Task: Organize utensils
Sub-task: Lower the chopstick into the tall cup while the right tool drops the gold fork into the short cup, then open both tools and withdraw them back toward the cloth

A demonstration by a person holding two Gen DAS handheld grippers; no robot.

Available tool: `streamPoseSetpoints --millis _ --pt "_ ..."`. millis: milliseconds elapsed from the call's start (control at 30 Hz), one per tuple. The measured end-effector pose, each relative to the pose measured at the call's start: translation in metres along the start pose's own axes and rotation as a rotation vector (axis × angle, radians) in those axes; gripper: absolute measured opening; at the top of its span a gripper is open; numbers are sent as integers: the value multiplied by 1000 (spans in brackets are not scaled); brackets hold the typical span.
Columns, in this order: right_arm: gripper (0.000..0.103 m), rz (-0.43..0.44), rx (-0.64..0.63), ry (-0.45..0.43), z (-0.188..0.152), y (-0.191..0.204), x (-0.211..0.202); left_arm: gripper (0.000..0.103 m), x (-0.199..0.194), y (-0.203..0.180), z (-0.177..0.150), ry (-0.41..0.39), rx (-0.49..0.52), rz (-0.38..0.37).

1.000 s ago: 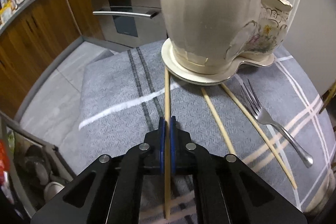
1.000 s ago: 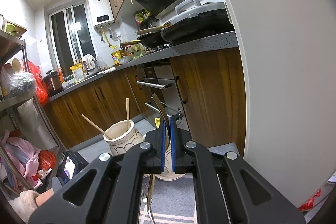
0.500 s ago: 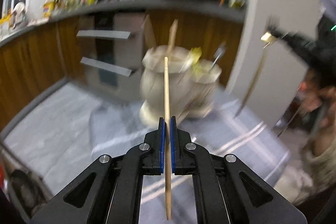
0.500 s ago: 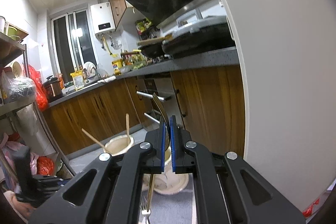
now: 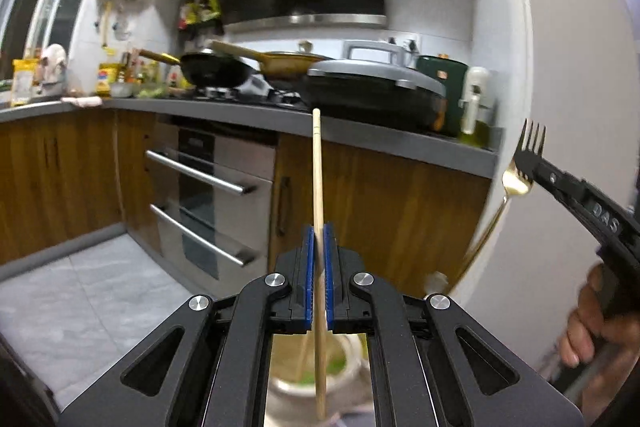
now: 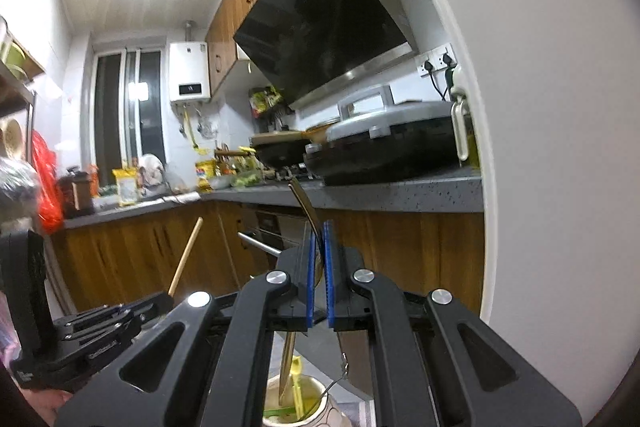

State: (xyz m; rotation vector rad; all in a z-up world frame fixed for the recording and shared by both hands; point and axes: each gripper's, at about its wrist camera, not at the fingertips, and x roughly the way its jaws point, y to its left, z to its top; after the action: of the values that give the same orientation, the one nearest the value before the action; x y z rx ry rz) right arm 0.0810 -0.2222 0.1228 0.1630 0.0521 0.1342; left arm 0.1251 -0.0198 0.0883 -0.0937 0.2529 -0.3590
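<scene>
While I read the left wrist view first, my left gripper (image 5: 318,247) has its blue pads clamped on one pale wooden chopstick (image 5: 317,163), held upright so its lower end hangs over the cream ceramic jar (image 5: 352,367) below the fingers; I judge that pose is meant for dropping it straight into the mouth. Inside that jar I count one other chopstick leaning, plus something green I cannot identify. At the right edge, my right gripper (image 5: 528,157) carries one gold-handled metal fork (image 5: 516,183), tines up, with a hand (image 5: 588,327) around its grip. Turning to the right wrist view, the right gripper (image 6: 319,251) is closed tight on that fork's neck (image 6: 306,205), the handle pointing down toward a second cream patterned jar (image 6: 332,407), which I take as the cutlery holder. That jar holds one yellow-handled utensil and one thin metal utensil. On the left, the left gripper (image 6: 160,301) shows with its single chopstick (image 6: 186,255) rising at a slant. Both pieces are in the air, not yet in a jar.
</scene>
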Motion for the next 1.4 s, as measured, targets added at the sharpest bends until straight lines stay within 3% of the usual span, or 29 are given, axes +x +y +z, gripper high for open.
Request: streamPoseSetpoints --millis 233,467,833,933,1033,1200,1233,1300,1367,1400 --pt "4 -2 -29 126 -33 1 24 5 23 -6 -16 -77 50 59" --pt "4 33 -1 236 -51 -7 36 5 23 1 -26 -66 49 41" --pt "5 66 28 289 -58 -10 45 7 11 -5 -31 -53 78 15" --pt "6 71 36 305 -58 -11 50 15 10 -3 -30 -49 68 20" --pt "17 83 43 318 -55 -12 56 31 3 0 -28 -56 46 20" --pt "27 88 32 343 -58 -11 65 41 -15 4 -25 -77 15 -7" --pt "36 88 31 348 -59 -11 64 43 -18 4 -24 -80 18 -7" --pt "42 92 27 355 -59 -10 64 45 -24 3 -23 -82 25 -11" --pt "58 100 31 347 -58 -9 59 53 -31 3 -21 -83 29 -11" --pt "60 109 35 340 -57 -9 54 56 -36 3 -20 -85 32 -12"
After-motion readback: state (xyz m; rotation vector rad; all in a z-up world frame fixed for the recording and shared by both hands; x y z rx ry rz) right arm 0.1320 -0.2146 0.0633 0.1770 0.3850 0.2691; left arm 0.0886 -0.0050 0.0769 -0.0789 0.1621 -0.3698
